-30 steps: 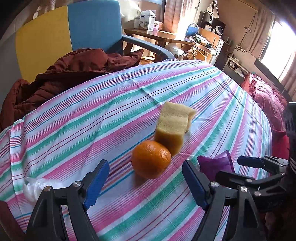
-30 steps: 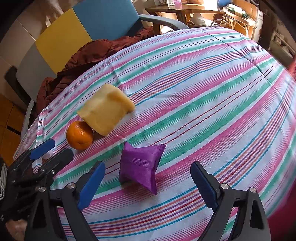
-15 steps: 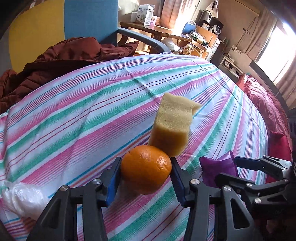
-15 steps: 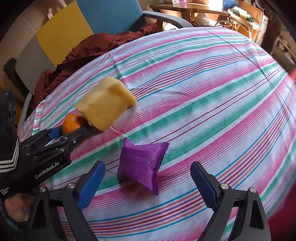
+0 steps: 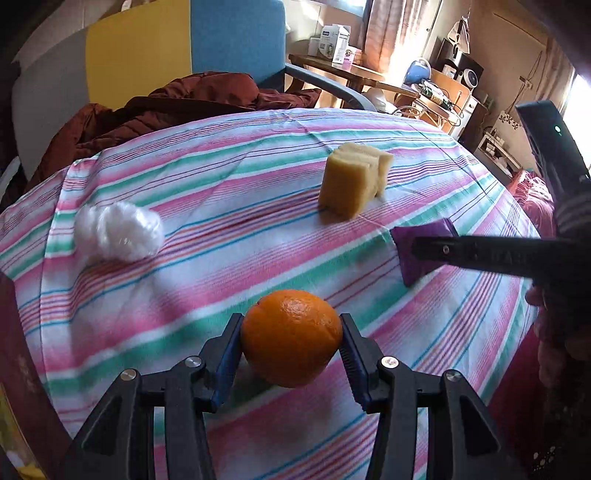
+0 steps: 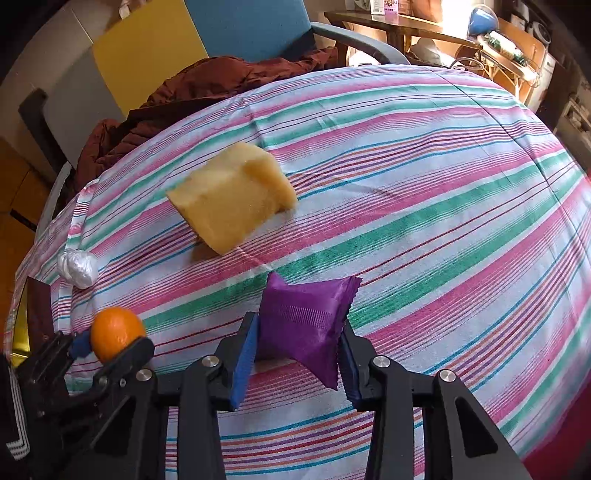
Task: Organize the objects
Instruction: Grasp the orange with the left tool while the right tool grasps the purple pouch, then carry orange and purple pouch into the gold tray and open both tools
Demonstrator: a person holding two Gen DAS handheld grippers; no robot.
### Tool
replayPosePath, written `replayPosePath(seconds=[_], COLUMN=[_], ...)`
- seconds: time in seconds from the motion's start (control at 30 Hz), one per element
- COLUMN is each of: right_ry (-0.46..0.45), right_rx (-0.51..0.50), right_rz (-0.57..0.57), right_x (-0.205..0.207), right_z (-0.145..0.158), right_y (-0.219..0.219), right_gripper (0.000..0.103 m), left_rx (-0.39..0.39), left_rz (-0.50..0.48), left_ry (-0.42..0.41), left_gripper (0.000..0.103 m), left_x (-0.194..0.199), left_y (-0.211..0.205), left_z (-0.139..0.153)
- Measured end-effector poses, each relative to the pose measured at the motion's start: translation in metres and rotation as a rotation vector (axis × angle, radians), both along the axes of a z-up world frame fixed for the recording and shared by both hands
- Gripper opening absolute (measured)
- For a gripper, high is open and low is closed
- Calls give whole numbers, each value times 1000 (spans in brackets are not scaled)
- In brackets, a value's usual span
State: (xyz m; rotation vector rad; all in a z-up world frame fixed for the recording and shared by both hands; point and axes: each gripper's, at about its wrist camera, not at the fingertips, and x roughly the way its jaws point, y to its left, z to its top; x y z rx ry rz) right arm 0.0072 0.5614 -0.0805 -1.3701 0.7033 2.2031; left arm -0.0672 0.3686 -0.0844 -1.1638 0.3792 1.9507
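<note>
Left wrist view: left claw (image 5: 291, 345) pinching a round orange fruit (image 5: 291, 338), 2 blue pads pressed to its sides, lifted a little above the striped pink, green and white cloth on the counter (image 5: 229, 177); jaws just closed in on it. Farther back, a yellow sponge block (image 5: 349, 182) standing on the cloth. To the left, a crumpled white plastic wad (image 5: 118, 230) lying apart from everything else. To the right, a purple foil sachet (image 5: 424, 254), partly covered by the black finger of the right claw reaching in from the edge. Beyond the counter, a dark red quilted jacket (image 5: 177, 107) heaped on a chair with a yellow and blue back (image 5: 184, 48).

Right wrist view: right claw (image 6: 299, 354) pinching the purple foil sachet (image 6: 306, 321), pads against both sides, the packet bulged and tilted between them; jaws just closed in on it. Sachet low over the striped cloth (image 6: 424, 177), whether touching cannot be told. Yellow sponge block (image 6: 232, 201) just beyond, near the middle of the counter. At the lower left, the left claw (image 6: 110, 341) with the orange fruit (image 6: 116, 332) in its grip near the counter's edge. White plastic wad (image 6: 77, 267) above it on the cloth. Dark red jacket (image 6: 207, 88) and chair (image 6: 207, 33) behind.
</note>
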Motion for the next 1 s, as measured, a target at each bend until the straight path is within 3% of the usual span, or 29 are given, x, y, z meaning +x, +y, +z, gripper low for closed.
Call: replayPosePath(seconds=[0.6,1.0], right_ry=[84,78], right_rx=[69,94], right_rz=[144,183], right_x=[-8,-10], right_z=[19,20], right_y=[-30,-38], right_gripper=[30,28], left_rx=[12,35], left_rz=[68,70], left_ry=[31,128], left_gripper=[51,51], left_x=[39,56], left_y=[-51,-63], left_z=[5,33])
